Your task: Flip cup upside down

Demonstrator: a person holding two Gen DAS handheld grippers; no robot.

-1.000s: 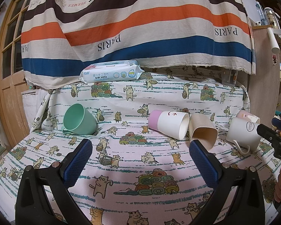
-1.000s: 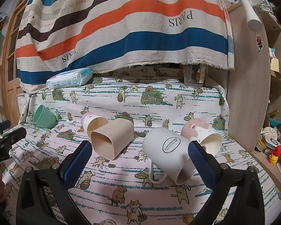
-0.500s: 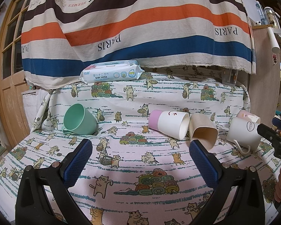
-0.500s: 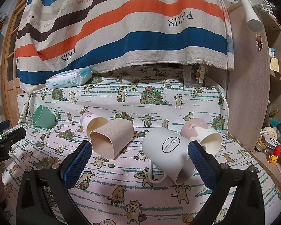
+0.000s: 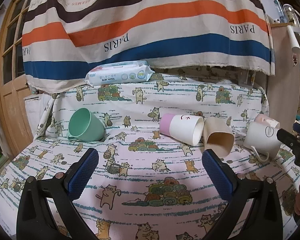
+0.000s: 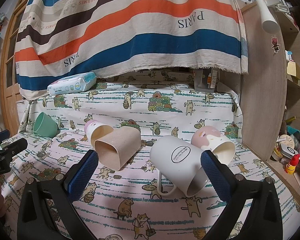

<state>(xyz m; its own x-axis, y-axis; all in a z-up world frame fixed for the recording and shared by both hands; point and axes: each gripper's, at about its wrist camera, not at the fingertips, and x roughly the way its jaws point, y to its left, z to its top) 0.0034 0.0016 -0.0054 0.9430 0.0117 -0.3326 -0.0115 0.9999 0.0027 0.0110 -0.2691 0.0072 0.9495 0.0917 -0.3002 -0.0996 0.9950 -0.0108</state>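
Observation:
Several cups lie on their sides on the cat-print cloth. A green cup (image 5: 86,125) (image 6: 45,125) lies at the left. A pink-and-white cup (image 5: 181,129) (image 6: 97,130) and a beige square cup (image 5: 218,138) (image 6: 118,149) touch in the middle. A white mug (image 6: 180,161) (image 5: 263,138) with its handle down and a pink-patterned cup (image 6: 214,143) (image 5: 267,120) lie at the right. My left gripper (image 5: 150,166) is open and empty, short of the cups. My right gripper (image 6: 150,167) is open and empty, just in front of the beige cup and white mug.
A pack of baby wipes (image 5: 119,75) lies at the back under a striped hanging cloth (image 5: 150,30). A wooden panel (image 6: 264,90) stands along the table's right side, with shelves of small items behind. A wooden door (image 5: 8,76) is at the left.

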